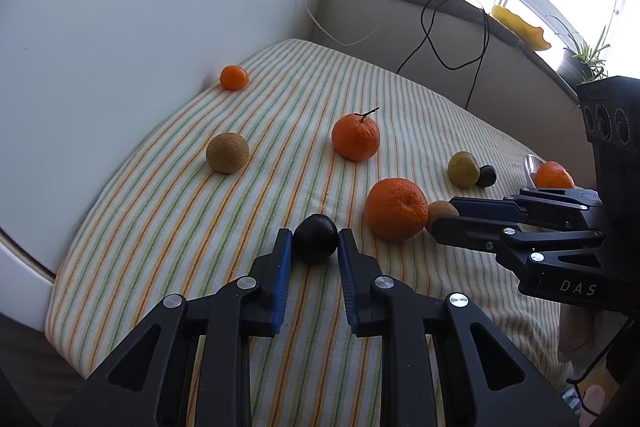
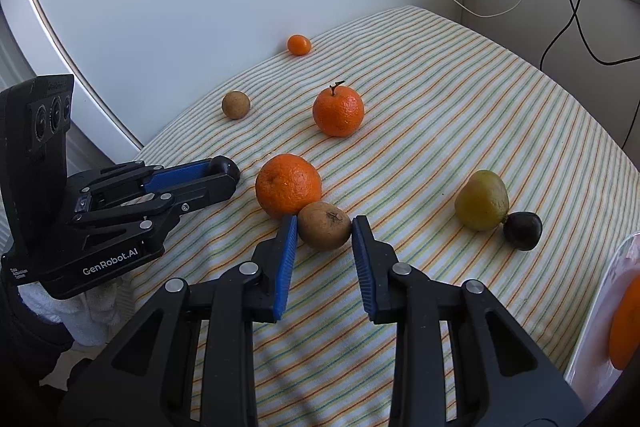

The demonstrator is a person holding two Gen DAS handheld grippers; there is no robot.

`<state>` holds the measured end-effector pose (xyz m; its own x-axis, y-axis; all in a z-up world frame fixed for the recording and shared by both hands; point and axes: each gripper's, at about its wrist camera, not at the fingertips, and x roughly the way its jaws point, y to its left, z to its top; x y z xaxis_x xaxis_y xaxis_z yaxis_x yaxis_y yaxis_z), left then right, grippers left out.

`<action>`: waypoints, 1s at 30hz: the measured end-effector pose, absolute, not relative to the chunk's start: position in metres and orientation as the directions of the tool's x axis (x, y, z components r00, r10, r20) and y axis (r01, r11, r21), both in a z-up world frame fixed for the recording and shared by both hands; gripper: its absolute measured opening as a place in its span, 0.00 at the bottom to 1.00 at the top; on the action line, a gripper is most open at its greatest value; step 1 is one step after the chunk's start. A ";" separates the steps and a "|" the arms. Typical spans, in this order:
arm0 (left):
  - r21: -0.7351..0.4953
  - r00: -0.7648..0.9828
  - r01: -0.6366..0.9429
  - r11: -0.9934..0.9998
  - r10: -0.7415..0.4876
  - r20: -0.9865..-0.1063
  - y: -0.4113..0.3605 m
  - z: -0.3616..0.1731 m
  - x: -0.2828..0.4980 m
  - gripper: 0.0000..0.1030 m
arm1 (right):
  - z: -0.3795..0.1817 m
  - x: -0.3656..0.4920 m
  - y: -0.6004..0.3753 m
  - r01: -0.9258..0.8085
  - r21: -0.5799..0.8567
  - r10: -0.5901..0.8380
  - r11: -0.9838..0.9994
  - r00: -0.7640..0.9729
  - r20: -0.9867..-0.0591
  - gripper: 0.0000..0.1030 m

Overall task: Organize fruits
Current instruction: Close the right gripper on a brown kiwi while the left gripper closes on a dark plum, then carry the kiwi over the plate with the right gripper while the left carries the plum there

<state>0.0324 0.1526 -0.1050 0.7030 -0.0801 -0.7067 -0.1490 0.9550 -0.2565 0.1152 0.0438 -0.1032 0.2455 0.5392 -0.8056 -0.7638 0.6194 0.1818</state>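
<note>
Fruits lie on a striped cloth (image 1: 200, 227). My left gripper (image 1: 316, 239) is shut on a dark round fruit (image 1: 316, 237), resting on the cloth; it also shows in the right wrist view (image 2: 226, 167). My right gripper (image 2: 325, 229) is open around a brown fruit (image 2: 325, 230), its pads close on either side; the brown fruit touches a large tangerine (image 2: 288, 185). A stemmed tangerine (image 2: 338, 111), a small brown fruit (image 2: 236, 104), a small orange fruit (image 2: 299, 45), a yellow-green fruit (image 2: 482, 201) and a second dark fruit (image 2: 522, 230) lie apart.
A clear container (image 2: 600, 307) at the right edge holds an orange fruit (image 2: 626, 323). A white curved wall (image 1: 140, 7) borders the cloth at the back left. Cables (image 1: 440, 39) hang by the windowsill.
</note>
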 end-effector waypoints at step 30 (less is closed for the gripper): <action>-0.316 0.738 0.075 0.946 -0.266 -0.620 0.072 -0.061 0.047 0.20 | -0.044 0.095 -0.089 -0.620 0.217 0.556 0.754 0.427 -0.713 0.28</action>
